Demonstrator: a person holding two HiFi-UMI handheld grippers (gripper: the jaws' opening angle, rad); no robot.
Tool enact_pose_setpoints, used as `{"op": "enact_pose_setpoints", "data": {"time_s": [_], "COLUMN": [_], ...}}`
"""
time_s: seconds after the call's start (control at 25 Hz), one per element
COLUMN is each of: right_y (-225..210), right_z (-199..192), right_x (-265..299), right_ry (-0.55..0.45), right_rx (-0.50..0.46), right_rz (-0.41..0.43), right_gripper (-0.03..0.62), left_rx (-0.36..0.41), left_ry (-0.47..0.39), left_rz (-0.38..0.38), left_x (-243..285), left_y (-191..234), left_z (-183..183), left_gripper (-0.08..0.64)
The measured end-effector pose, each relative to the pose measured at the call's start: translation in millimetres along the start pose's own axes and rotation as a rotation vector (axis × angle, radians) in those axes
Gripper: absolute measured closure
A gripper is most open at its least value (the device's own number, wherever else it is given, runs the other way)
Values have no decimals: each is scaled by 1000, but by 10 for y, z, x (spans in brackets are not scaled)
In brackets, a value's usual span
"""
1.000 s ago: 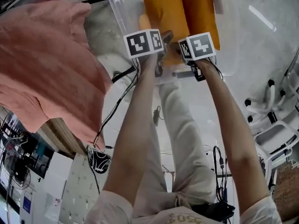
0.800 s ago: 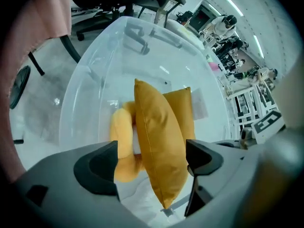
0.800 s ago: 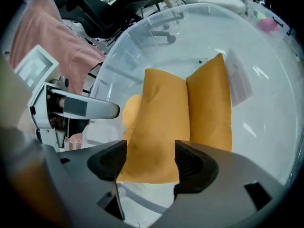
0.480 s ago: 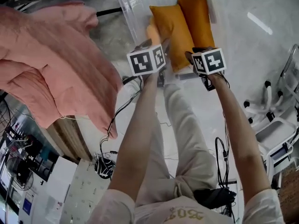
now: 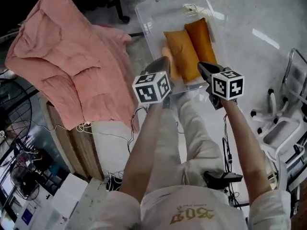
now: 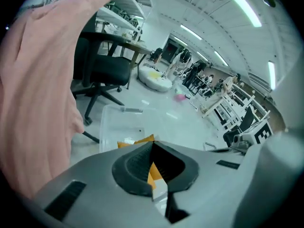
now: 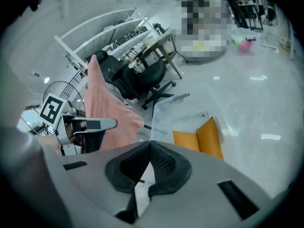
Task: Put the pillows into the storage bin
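Two orange pillows (image 5: 184,51) lie side by side inside the clear storage bin (image 5: 175,13). Your left gripper (image 5: 164,61) and right gripper (image 5: 201,66) have just closed; jaws pressed together, nothing between them.

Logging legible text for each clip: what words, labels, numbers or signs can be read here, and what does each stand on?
Yellow print on the person's shirt: upside down and cut off by the picture's edge, not readable with confidence.
Left marker cube and right marker cube: black-and-white square patterns only, no letters or numbers.
Storage bin and orange pillows: no text visible.
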State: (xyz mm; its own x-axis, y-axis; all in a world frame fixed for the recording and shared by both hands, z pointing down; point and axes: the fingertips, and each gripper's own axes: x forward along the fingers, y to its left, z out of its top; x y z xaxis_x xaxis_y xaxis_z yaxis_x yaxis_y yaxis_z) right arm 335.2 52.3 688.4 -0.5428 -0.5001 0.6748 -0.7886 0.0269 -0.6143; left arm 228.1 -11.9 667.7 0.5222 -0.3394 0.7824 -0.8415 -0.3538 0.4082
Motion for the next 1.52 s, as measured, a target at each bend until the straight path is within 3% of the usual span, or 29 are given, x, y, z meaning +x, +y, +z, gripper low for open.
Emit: {"op": "enact_pose_setpoints", "data": {"time_s": [0.08, 0.28, 0.48, 0.68, 0.84, 1.04, 1.24, 1.52], "right_y": [153, 718, 1268, 1784, 2041, 2291, 2660, 2944], "right_z": [197, 671, 763, 857, 770, 701, 692, 697], "right_x": [-274, -964, -1455, -1986, -2399, -2718, -2835, -2799], "right_ry": [-66, -258, -308, -429, -528, -615, -688, -700], "right_rx": [-46, -44, -196, -192, -211, -236, -221, -247], "right_rz": [-24, -36, -114, -127, -183, -284, -295, -304], "right_gripper": [580, 580, 580, 580, 580, 580, 580, 580], "left_rx": [15, 41, 106, 143, 193, 243, 246, 220], "left_ry": [-32, -100, -153, -288, -336, -366, -411, -462], "left_rz": [-23, -92, -123, -231, -318, -336, -321, -304], "left_x": [-273, -993, -1665, -2418, -2850, -3249, -3580, -3786], "left_y": [-126, -369, -481, -724, -977, -1089, -964, -794], "left_z": [144, 362, 397, 588, 566, 548, 613, 787], "left_gripper": [543, 543, 545, 545, 545, 545, 545, 545]}}
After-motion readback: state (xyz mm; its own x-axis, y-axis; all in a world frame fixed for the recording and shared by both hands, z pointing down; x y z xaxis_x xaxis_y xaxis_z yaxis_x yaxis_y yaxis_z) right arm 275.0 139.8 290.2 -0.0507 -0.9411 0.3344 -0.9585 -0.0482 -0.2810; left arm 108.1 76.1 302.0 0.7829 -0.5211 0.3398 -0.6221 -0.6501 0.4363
